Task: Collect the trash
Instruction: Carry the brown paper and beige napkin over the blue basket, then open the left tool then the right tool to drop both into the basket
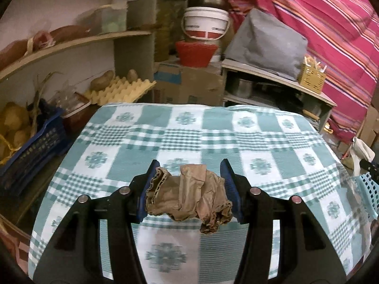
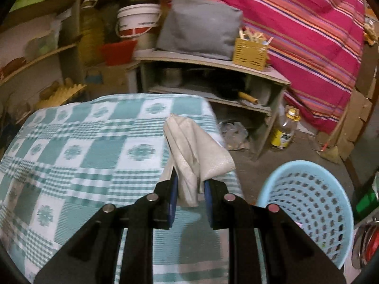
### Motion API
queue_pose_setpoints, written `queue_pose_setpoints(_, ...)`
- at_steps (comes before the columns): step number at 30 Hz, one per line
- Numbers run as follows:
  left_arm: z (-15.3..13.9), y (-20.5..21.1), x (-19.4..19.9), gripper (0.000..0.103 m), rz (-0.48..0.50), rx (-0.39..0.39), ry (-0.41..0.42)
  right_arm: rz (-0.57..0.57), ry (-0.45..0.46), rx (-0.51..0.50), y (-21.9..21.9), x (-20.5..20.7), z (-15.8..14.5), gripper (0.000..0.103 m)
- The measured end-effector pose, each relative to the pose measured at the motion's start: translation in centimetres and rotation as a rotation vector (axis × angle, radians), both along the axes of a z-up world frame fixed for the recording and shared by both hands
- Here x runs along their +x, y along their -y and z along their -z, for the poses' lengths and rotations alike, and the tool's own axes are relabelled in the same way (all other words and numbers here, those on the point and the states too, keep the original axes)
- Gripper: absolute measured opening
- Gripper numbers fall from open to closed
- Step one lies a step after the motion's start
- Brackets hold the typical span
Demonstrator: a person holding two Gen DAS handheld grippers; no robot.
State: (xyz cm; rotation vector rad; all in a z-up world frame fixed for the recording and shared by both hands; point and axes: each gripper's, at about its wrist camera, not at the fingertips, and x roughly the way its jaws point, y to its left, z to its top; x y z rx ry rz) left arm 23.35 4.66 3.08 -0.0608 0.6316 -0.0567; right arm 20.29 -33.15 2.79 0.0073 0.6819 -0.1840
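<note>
My left gripper [image 1: 189,177] is shut on a crumpled piece of brown cardboard [image 1: 189,196], held above the green-and-white checked tablecloth [image 1: 132,142]. My right gripper [image 2: 189,182] is shut on a folded piece of white woven sacking [image 2: 194,151], which sticks up past the blue pads over the table's right edge. A light blue perforated basket [image 2: 305,203] stands on the floor just right of the table; its rim [image 1: 367,184] shows at the right edge of the left wrist view.
Shelves on the left hold an egg tray [image 1: 120,90], potatoes and a blue crate [image 1: 33,151]. Behind the table are a low shelf unit [image 2: 213,64] with a grey bag, a white bucket [image 1: 206,23] and a striped pink cloth. An oil bottle [image 2: 284,130] stands on the floor.
</note>
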Motion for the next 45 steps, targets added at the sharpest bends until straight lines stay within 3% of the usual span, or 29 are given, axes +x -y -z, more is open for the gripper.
queue_pose_setpoints(24, -1.6, 15.8, -2.0, 0.051, 0.208, 0.063, 0.046, 0.089, 0.036, 0.050, 8.6, -5.1, -1.0, 0.020)
queue_pose_setpoints(45, 0.3, 33.6, -4.2, 0.052, 0.461, 0.049, 0.030, 0.229, 0.042, 0.117, 19.8, -11.1, 0.1, 0.020)
